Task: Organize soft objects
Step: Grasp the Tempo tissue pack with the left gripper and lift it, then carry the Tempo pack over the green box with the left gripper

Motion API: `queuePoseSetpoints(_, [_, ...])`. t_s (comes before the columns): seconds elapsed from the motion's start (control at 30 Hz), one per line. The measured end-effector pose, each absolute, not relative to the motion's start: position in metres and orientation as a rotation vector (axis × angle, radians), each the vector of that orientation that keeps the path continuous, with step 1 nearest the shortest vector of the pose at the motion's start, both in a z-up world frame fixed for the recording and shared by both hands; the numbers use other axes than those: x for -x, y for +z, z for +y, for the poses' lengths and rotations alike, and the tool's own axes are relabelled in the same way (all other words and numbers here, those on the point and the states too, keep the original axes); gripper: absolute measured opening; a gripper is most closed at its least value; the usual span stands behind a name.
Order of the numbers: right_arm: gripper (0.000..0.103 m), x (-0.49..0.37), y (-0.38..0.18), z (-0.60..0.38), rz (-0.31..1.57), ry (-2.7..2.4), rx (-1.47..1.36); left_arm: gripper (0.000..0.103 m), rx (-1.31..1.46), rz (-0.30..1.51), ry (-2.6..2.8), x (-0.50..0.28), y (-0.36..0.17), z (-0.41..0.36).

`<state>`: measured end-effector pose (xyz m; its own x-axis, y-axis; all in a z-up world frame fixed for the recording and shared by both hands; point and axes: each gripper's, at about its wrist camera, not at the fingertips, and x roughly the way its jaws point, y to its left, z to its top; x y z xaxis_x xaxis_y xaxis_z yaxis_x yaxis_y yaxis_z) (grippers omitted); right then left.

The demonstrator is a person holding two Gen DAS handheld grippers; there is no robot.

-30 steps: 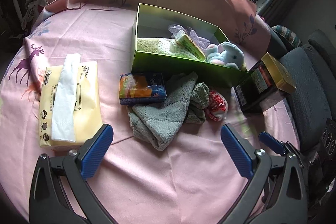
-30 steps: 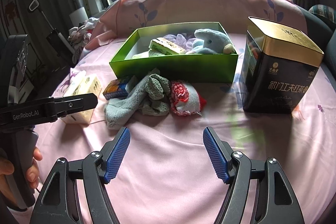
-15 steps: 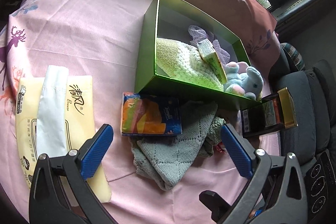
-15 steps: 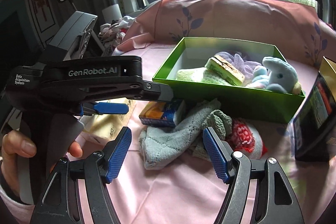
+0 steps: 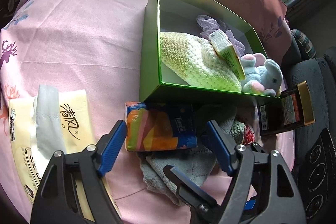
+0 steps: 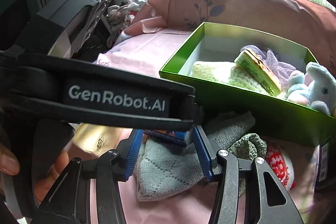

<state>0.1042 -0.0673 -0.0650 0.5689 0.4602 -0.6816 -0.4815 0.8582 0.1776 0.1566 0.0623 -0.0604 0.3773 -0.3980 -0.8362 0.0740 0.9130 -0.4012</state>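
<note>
A blue and orange tissue pack (image 5: pixel 160 129) lies on a grey cloth (image 5: pixel 184 169) in front of the green box (image 5: pixel 150 68). My left gripper (image 5: pixel 166 135) is open, its fingers on either side of the pack, close to its ends. My right gripper (image 6: pixel 166 144) is open over the grey cloth (image 6: pixel 170 167), with the left gripper's body crossing its view. The box holds a pale knitted cloth (image 5: pixel 195 62), a small green pack (image 5: pixel 227 54), a purple mesh and a plush toy (image 5: pixel 264 75). A green knit piece (image 6: pixel 247 146) and a red-white soft item (image 6: pixel 277 167) lie beside the cloth.
A yellow tissue pack (image 5: pixel 42 140) lies left on the pink tablecloth (image 5: pixel 73 35). A black and gold tin (image 5: pixel 287 112) stands right of the box. A pink pillow (image 6: pixel 241 5) lies behind the box. A dark chair (image 5: pixel 310 81) is at the right.
Both grippers moved forward and down toward the pile. The left gripper's fingers narrowed and now flank the blue-orange pack. The right gripper's fingers also narrowed over the grey cloth.
</note>
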Motion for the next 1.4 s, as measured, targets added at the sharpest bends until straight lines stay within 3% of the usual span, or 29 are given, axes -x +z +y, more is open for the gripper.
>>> queuePoseSetpoints(0.3, [0.053,-0.122,-0.078,-0.06,0.833,0.551,0.038,0.076,0.214,1.237,-0.28,-0.164,-0.069,0.05])
queuePoseSetpoints(0.4, [0.046,-0.121,-0.078,-0.064,0.821,0.551,0.029,0.075,0.247,1.218,-0.303,-0.162,-0.067,0.056])
queuePoseSetpoints(0.5, [0.041,-0.114,-0.075,-0.065,0.79,0.543,0.042,0.064,0.271,1.198,-0.307,-0.159,-0.064,0.064])
queuePoseSetpoints(0.93, [0.039,-0.054,-0.015,-0.082,0.629,0.522,0.013,0.064,0.29,1.033,-0.377,-0.096,0.002,0.06])
queuePoseSetpoints(1.4, [0.039,0.013,-0.011,-0.143,0.609,0.44,-0.037,0.064,0.183,1.024,-0.458,-0.038,0.007,-0.015])
